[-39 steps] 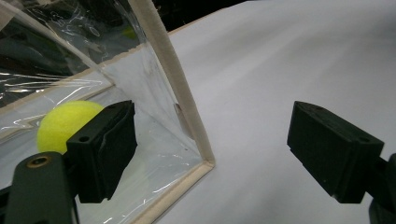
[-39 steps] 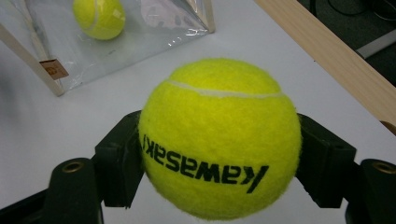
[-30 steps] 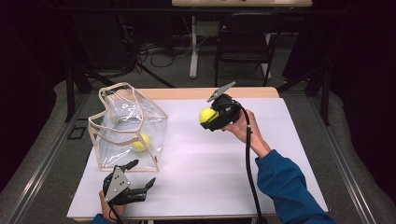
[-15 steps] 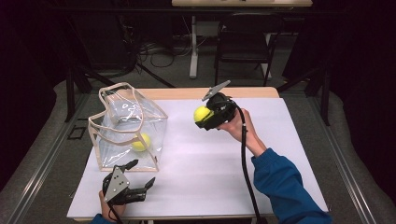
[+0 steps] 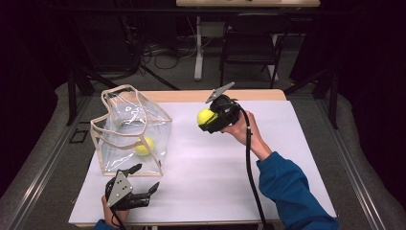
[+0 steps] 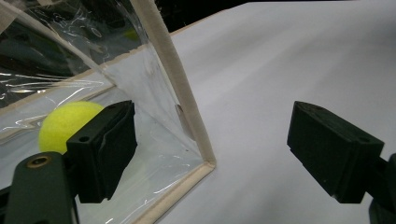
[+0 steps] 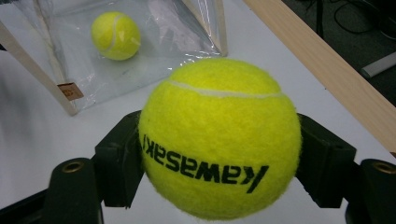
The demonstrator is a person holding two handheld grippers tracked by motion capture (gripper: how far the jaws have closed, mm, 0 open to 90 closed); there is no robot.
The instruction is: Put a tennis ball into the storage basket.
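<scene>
desk: white top (image 5: 215, 163) with a bare wooden strip along its far edge (image 5: 191, 96)
on the desk: clear bag with beige trim (image 5: 129, 132), standing at the left part
inside the bag: yellow tennis ball (image 5: 144, 145), lying on the bag's bottom
near left: left claw (image 5: 143, 181), just before the bag

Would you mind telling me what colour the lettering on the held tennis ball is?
Black lettering on the yellow tennis ball, clearest in the right gripper view.
</scene>
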